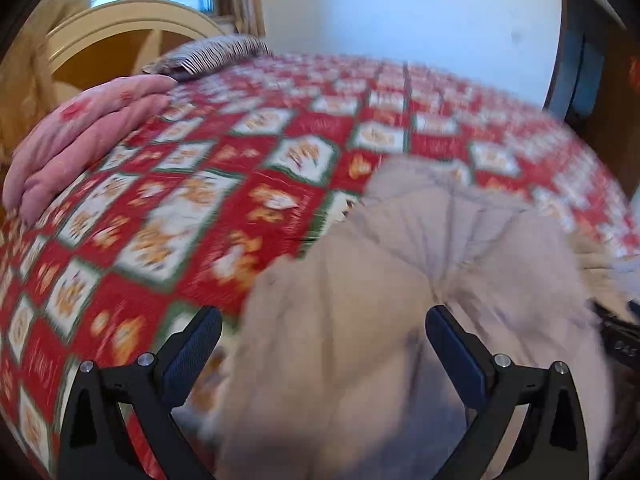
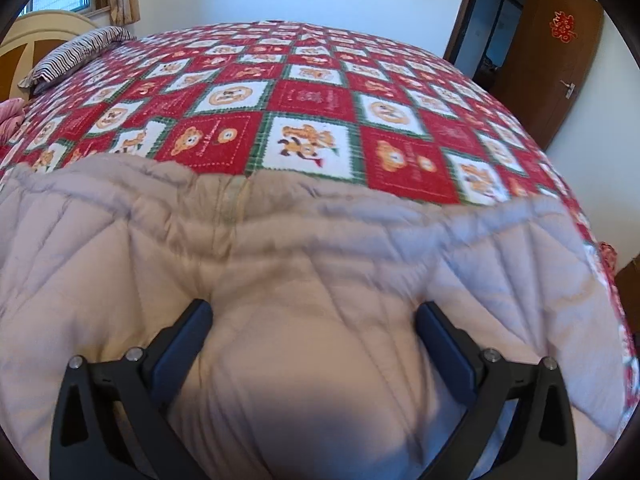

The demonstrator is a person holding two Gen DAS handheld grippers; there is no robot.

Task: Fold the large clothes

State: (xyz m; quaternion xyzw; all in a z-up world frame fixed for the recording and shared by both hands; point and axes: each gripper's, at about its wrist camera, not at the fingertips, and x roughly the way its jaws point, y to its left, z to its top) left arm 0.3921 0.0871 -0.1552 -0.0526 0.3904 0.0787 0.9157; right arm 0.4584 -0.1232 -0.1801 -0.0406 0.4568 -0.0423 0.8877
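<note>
A large beige quilted coat (image 2: 320, 280) lies on the near part of a bed with a red, white and green bear-print cover (image 2: 312, 96). In the left wrist view the coat (image 1: 400, 300) fills the lower right, blurred. My left gripper (image 1: 324, 320) is open, its jaws wide apart above the coat's left edge, with coat padding bulging between them. My right gripper (image 2: 314, 312) is open, jaws wide apart over the coat's middle, with padding between them. The coat's near part is hidden below both views.
A striped pillow (image 2: 76, 52) and a pink folded quilt (image 1: 88, 140) lie at the bed's left end by the cream headboard (image 1: 132, 36). A brown door (image 2: 556, 64) stands open at the right. A dark object (image 1: 620, 332) shows at the right edge.
</note>
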